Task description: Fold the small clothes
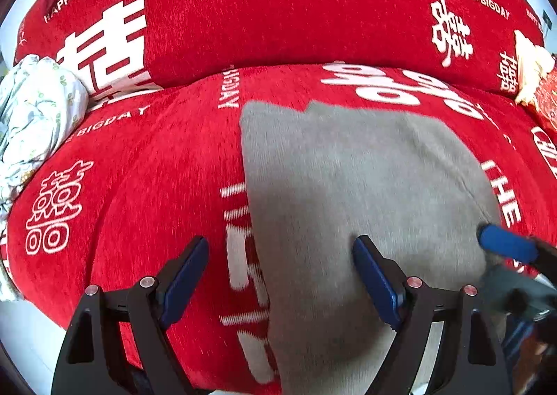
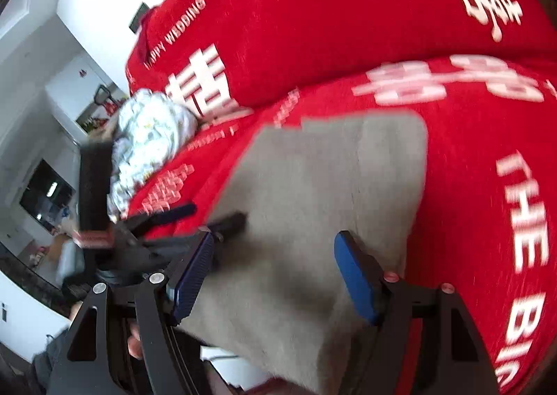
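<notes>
A grey garment [image 1: 348, 186] lies flat in a folded rectangle on the red sofa seat [image 1: 139, 186], reaching to the seat's front edge. My left gripper [image 1: 282, 266] hovers open over the garment's left edge, one pad above red fabric and one above grey. At the right edge of the left wrist view, one of the right gripper's blue fingers [image 1: 504, 246] shows. In the right wrist view my right gripper [image 2: 275, 273] stands open above the grey garment [image 2: 330, 193], with nothing pressed between its pads. The left gripper [image 2: 209, 215] shows blurred to its left.
A crumpled white patterned cloth [image 1: 34, 116] is bunched at the seat's left end against the red backrest [image 1: 278, 12]. A cream item [image 1: 532, 74] sits at the far right. Beyond the sofa's left end are white walls and cabinets [image 2: 52, 81].
</notes>
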